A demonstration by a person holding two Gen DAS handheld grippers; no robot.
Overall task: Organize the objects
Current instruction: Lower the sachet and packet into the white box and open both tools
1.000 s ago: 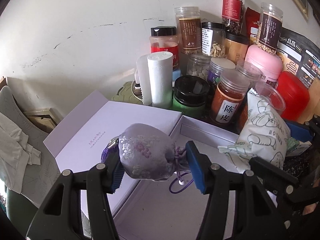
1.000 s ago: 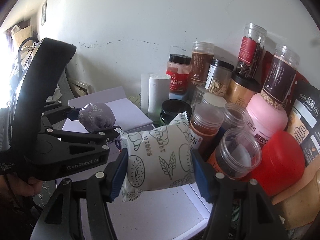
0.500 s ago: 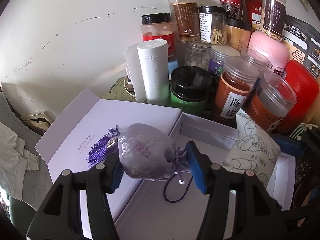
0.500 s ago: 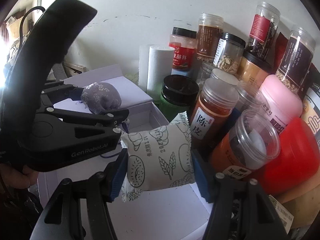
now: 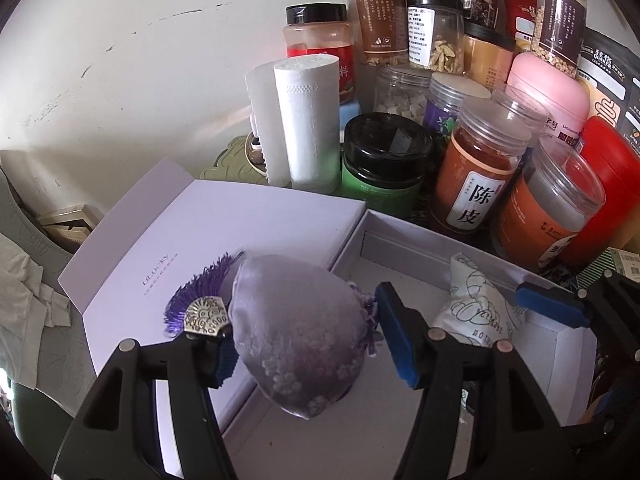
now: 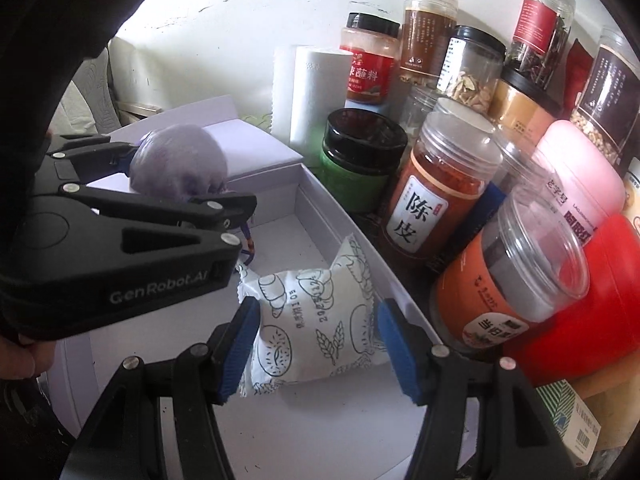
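Lilac floral pouch (image 5: pixel 298 336), white packet (image 6: pixel 316 316) printed with bread and wheat outlines.

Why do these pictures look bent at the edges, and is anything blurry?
Left wrist view: fisheye lens curves the wall and box lid, corners go black; the purple pouch is smeared by blur. Right wrist view: same curving; the snack packet is sharp, the pouch soft, daylight bleaches the wall.

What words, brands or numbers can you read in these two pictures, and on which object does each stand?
"陈皮": orange jar.
"GenRobot.AI": left gripper, its side seen from the right wrist.
"LiLucky", faint: box lid.
"东蘸料", partly hidden: red-labelled shaker.
Snack packet: printed date, too distorted.
Other jar labels: too small.
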